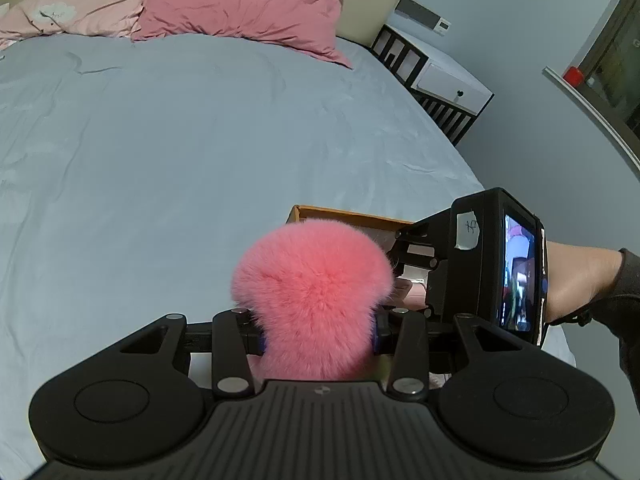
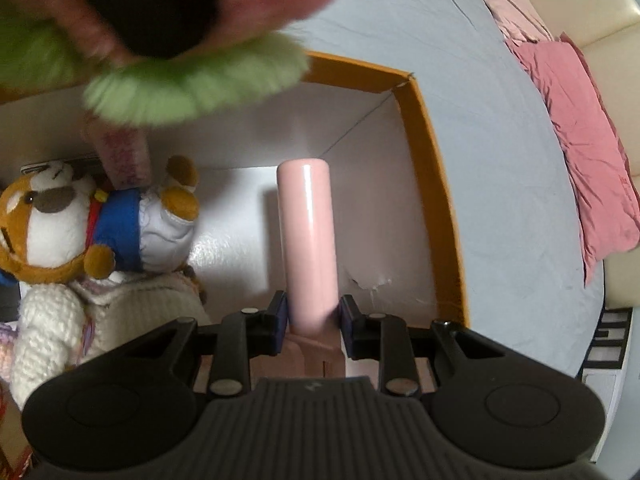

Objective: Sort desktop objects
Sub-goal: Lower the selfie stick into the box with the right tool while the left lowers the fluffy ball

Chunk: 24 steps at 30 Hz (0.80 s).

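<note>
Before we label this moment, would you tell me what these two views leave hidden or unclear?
- Left wrist view: most of the cardboard box lies behind the pink fluffy toy and the right gripper.
- Right wrist view: the pink and green toy at the top is blurred; the left gripper is only a dark shape inside it.
- Right wrist view: the pink cylinder has its lower end hidden behind the gripper body.
- The knitted white toy is cut off at the left edge.

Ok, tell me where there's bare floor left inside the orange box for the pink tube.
Free: the white floor between the pink tube and the orange box right wall, and the far corner behind the tube's tip. Crowded: the left side, filled by the bear plush and knitted white toy, with the green-and-pink fluffy toy overhanging.
</note>
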{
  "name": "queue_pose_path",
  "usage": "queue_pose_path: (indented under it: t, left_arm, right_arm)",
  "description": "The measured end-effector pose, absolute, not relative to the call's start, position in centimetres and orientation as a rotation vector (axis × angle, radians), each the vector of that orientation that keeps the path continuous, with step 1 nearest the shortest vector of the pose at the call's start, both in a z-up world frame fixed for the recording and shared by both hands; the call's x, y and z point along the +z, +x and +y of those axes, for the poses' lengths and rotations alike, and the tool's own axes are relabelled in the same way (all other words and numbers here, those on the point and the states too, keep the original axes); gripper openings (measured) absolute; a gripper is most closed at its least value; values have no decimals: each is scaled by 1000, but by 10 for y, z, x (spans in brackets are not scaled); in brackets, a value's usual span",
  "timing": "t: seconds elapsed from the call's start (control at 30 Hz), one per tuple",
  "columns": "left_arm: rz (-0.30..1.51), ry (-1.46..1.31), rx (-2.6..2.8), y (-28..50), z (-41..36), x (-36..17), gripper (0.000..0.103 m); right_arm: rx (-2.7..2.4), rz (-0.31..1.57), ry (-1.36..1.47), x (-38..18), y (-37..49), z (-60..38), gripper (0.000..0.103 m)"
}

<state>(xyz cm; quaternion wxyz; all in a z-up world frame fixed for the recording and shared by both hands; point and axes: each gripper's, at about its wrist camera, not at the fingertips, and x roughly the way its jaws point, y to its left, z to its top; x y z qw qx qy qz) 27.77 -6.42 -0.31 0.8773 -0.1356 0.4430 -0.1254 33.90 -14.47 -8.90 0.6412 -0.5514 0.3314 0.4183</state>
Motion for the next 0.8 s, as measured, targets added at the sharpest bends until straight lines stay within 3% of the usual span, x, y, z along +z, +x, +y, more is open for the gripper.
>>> queue_pose_path:
  t: [0.33, 0.8]
  left_arm:
    - [930, -267, -254, 281, -70, -2, 47]
    - [903, -245, -346, 271, -109, 19, 47]
  right_arm:
    - [974, 761, -1181, -79, 338, -151, 32]
    - [845, 818, -818, -7, 310, -211, 30]
